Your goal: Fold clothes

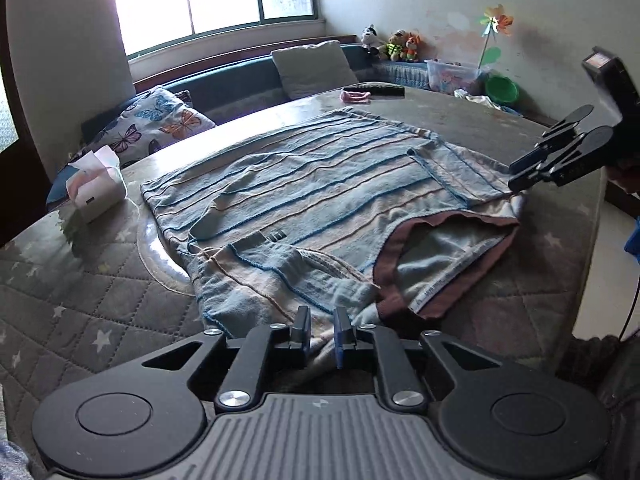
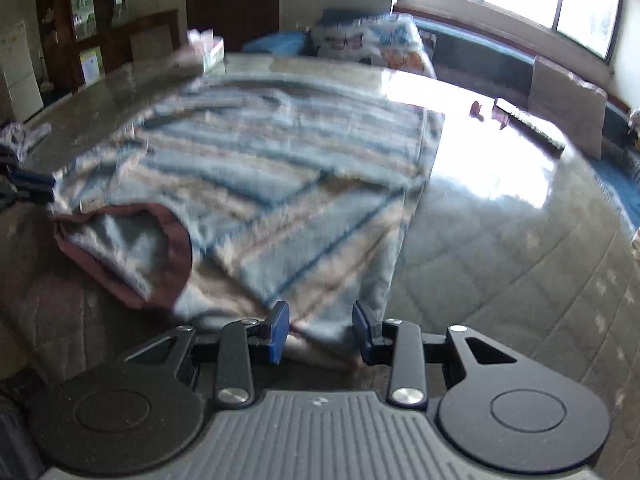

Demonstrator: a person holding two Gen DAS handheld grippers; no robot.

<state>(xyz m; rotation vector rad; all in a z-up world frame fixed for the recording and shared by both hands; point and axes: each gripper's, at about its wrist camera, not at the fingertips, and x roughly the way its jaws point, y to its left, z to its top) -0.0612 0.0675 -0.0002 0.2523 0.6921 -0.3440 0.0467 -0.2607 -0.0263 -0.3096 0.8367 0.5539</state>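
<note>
A blue and beige striped shirt (image 1: 304, 196) with a brown collar (image 1: 400, 256) lies flat on the quilted grey table (image 1: 100, 312), both sleeves folded in over its body. My left gripper (image 1: 323, 330) sits at the shirt's near shoulder, its jaws a little apart with the cloth edge between them. My right gripper (image 2: 320, 326) is open over the other shoulder corner of the shirt (image 2: 280, 184). It also shows in the left wrist view (image 1: 516, 176) at the shirt's right edge. The right wrist view is blurred.
A tissue box (image 1: 96, 188) stands left of the shirt. A pink item (image 1: 355, 97) and a dark bar (image 1: 380, 90) lie at the table's far edge. Cushions (image 1: 316, 68), plush toys (image 1: 394, 45) and a green bowl (image 1: 502, 89) are beyond it.
</note>
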